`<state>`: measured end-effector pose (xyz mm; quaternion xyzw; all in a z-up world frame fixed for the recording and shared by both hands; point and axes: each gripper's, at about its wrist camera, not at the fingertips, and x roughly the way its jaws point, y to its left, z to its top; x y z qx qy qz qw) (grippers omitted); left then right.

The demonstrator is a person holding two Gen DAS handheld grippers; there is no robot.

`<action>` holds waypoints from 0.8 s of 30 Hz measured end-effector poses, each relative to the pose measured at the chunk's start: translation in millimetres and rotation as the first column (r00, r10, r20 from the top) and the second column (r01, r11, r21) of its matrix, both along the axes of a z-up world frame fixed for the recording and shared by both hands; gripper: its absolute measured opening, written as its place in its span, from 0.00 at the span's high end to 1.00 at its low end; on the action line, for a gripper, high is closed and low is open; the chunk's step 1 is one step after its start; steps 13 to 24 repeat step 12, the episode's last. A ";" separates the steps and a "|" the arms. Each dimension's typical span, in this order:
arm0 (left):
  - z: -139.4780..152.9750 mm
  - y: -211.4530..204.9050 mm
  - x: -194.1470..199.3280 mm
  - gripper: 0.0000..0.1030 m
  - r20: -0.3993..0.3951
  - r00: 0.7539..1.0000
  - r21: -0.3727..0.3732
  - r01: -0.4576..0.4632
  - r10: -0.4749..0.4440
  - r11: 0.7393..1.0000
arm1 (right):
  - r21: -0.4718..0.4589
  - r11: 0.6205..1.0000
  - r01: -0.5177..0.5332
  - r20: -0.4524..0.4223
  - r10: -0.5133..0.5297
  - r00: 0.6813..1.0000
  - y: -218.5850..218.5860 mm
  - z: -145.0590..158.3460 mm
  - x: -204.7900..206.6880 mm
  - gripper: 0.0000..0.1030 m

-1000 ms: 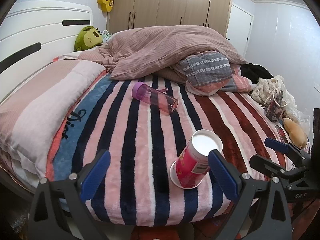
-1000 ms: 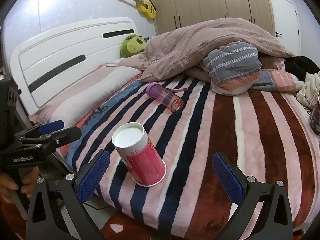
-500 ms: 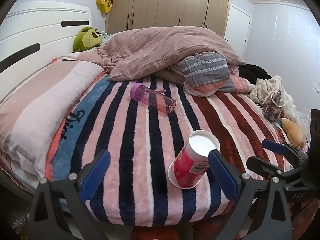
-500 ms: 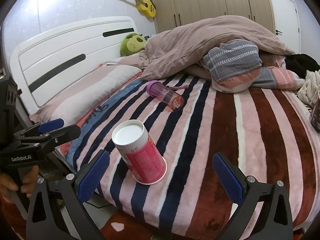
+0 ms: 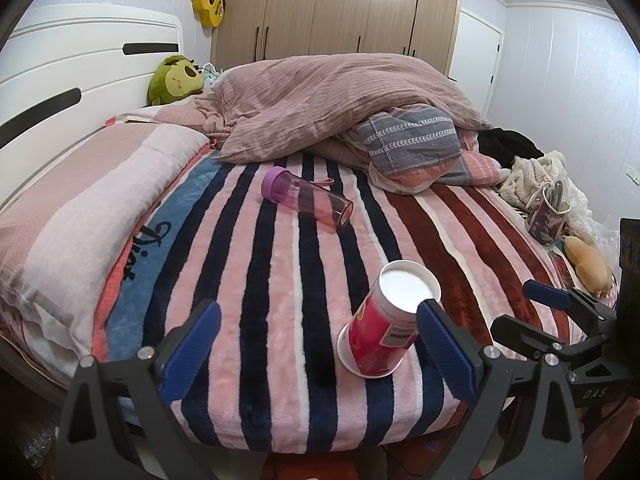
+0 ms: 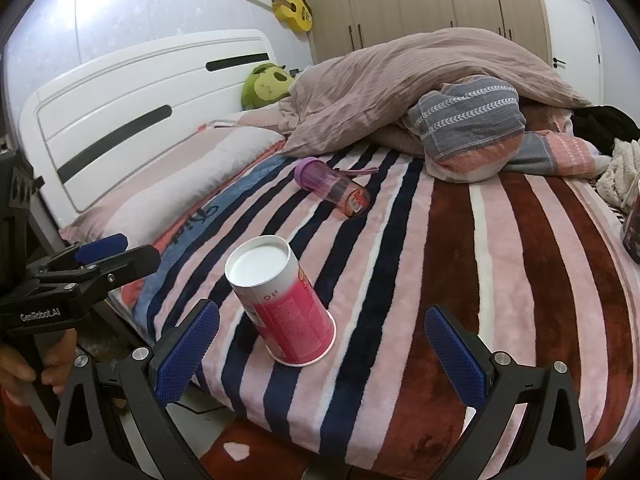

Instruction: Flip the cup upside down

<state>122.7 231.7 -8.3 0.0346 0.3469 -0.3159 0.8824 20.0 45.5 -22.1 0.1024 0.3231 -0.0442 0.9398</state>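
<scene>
Final step — cup [image 6: 282, 302] resting rim-down on blanket [image 6: 516, 280], both grippers [image 5: 316, 348] [image 6: 320, 354] released, empty — withdrawal only.

mug [image 6: 633, 224] cut off at right edge

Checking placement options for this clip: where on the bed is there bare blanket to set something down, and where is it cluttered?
Bare striped blanket lies right of the pink paper cup, up to the grey-and-pink pillow. A second patch lies between the cup and the purple-lidded clear bottle. The head end is crowded with the mauve duvet; the far right edge holds a patterned mug and white knitwear.
</scene>
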 end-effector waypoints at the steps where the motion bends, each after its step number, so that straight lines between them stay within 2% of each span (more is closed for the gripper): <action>1: -0.1 0.1 0.4 0.06 -0.002 1.000 0.000 -0.001 0.001 1.000 | 0.001 1.000 -0.001 0.000 0.001 1.000 1.0 -0.2 -0.3 0.00; 24: 2.3 0.9 -0.2 0.06 0.004 1.000 0.011 -0.004 0.004 1.000 | 0.004 1.000 -0.001 -0.002 0.001 1.000 2.3 -1.0 -0.2 0.00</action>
